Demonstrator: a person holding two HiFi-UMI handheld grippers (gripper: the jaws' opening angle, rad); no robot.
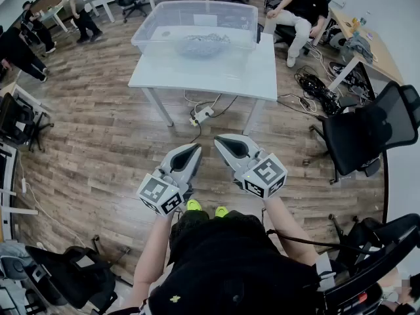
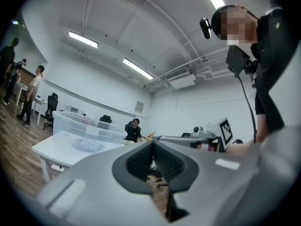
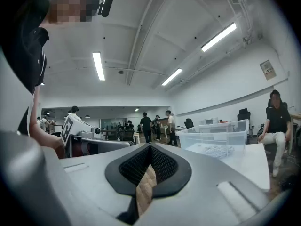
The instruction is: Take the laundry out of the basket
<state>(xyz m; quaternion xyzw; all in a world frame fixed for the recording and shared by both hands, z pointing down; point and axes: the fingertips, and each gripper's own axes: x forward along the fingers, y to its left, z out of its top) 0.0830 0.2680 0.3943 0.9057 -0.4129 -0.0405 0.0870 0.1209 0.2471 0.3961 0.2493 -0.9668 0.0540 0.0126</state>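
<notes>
Left gripper (image 1: 195,148) & right gripper (image 1: 222,140) closed, empty; table (image 1: 216,71) w/ basket (image 1: 147,35) ahead, chair (image 1: 367,133) right.

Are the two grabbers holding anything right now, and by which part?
Nothing is held. The left gripper and right gripper are both shut and empty. The laundry lies in the basket on the table, out ahead of them.

We find the laundry (image 1: 203,44) in the basket (image 1: 149,26) on the table (image 1: 216,77), well ahead of the left gripper (image 1: 195,148) and the right gripper (image 1: 218,140).
</notes>
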